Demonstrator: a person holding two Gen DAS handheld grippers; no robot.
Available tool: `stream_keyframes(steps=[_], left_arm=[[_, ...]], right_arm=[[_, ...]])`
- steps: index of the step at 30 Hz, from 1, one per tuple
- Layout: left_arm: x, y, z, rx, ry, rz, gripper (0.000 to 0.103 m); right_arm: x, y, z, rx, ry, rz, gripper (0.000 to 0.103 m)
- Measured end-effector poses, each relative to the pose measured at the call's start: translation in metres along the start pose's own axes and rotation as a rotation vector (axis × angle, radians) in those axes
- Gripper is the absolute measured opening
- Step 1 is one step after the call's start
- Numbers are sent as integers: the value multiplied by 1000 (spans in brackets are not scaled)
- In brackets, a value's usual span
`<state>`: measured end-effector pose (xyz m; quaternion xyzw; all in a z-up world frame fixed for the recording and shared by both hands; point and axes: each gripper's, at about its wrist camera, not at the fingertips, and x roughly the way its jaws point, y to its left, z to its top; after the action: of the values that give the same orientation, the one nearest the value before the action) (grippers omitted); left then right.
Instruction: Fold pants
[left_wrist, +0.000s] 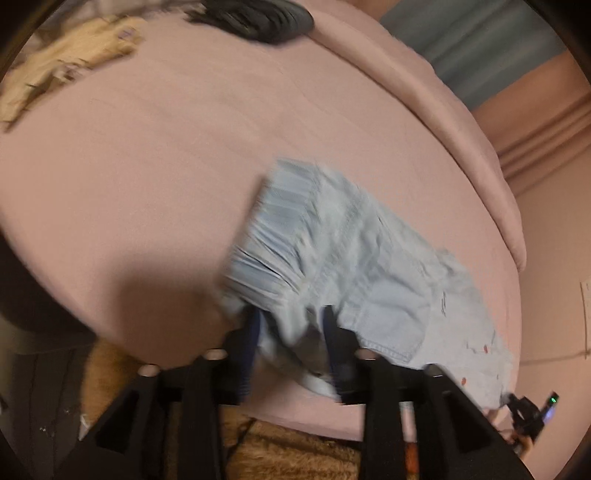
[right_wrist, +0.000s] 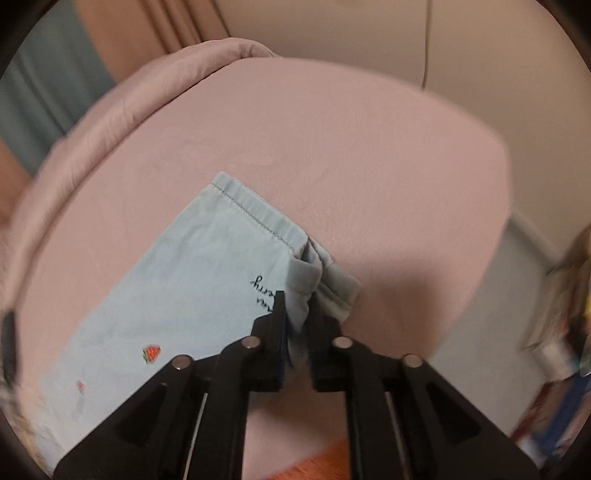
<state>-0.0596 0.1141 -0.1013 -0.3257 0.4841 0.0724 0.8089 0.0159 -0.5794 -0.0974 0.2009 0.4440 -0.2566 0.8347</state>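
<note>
Light blue denim pants with small strawberry prints lie on a pink bed. My left gripper is shut on the gathered waistband end of the pants, near the bed's front edge. In the right wrist view the pants show their hemmed leg end with black script embroidery. My right gripper is shut on the bunched leg hems at the corner of the pants. The right gripper also shows at the far right in the left wrist view.
A tan garment and a dark garment lie at the bed's far side. A rolled pink blanket runs along the bed's edge. A brown rug is on the floor below. Cluttered items stand at the right.
</note>
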Motion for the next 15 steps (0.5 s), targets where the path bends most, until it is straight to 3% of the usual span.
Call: stream_keyframes(steps=[3, 6, 8, 10, 13, 14, 15], left_arm=[[-18, 9, 8, 11, -104, 7, 73], [-19, 16, 21, 18, -164, -6, 74], [-9, 17, 32, 23, -150, -76, 74], [8, 16, 45, 28, -110, -157, 74], [26, 12, 56, 38, -68, -171, 74], [37, 10, 55, 53, -45, -138, 62], [42, 9, 53, 73, -31, -124, 33]], right_arm=[[-36, 23, 3, -80, -55, 25, 46], [-56, 73, 1, -178, -56, 170, 49], [-60, 118, -6, -268, -23, 285, 54], [-55, 181, -21, -370, 82, 468, 55], [-46, 260, -49, -517, 217, 620, 53], [-40, 298, -60, -589, 262, 652, 53], [-40, 317, -73, -635, 283, 661, 53]])
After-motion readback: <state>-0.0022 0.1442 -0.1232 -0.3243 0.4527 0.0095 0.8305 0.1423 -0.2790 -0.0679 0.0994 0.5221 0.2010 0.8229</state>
